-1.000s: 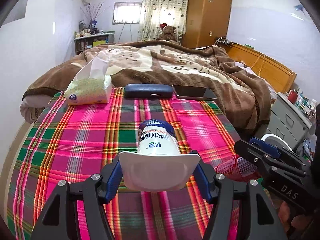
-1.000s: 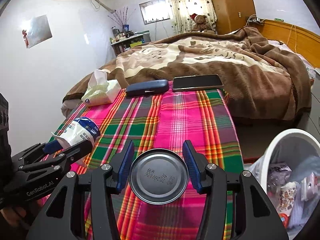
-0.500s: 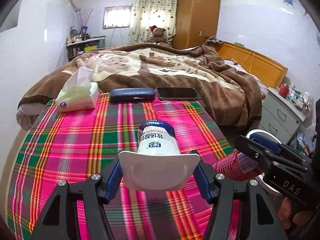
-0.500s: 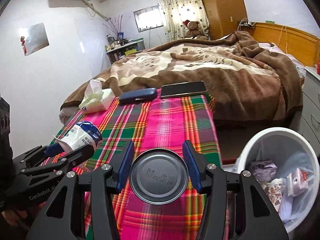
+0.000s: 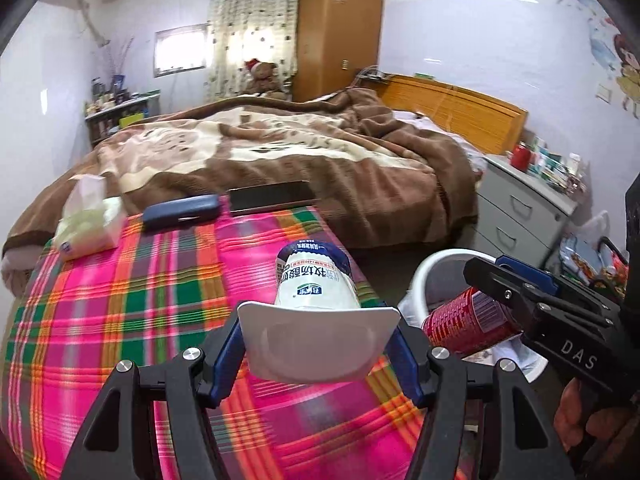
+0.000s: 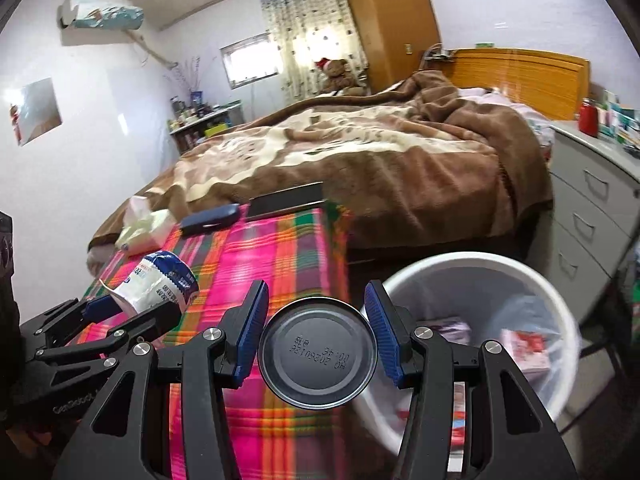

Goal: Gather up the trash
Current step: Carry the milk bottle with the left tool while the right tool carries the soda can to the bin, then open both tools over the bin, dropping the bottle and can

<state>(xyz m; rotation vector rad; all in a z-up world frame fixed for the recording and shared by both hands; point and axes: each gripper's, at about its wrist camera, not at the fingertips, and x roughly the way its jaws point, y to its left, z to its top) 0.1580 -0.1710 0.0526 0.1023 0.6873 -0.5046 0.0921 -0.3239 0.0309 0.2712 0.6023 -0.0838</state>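
bright daylight from the small curtained wall window (image 5: 182, 50) fills both views, fisheye-bent with dark corners, motion blur smearing the pink plaid cloth-covered surface (image 6: 276, 256).

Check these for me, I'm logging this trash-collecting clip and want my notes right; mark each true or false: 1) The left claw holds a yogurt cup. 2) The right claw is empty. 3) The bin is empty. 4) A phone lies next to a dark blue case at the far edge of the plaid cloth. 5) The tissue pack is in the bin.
1) True: the left claw is shut on the yogurt cup.
2) False: the right claw grips a red can.
3) False: the bin already has wrappers inside.
4) True: phone beside case.
5) False: the tissue pack sits on the plaid cloth.
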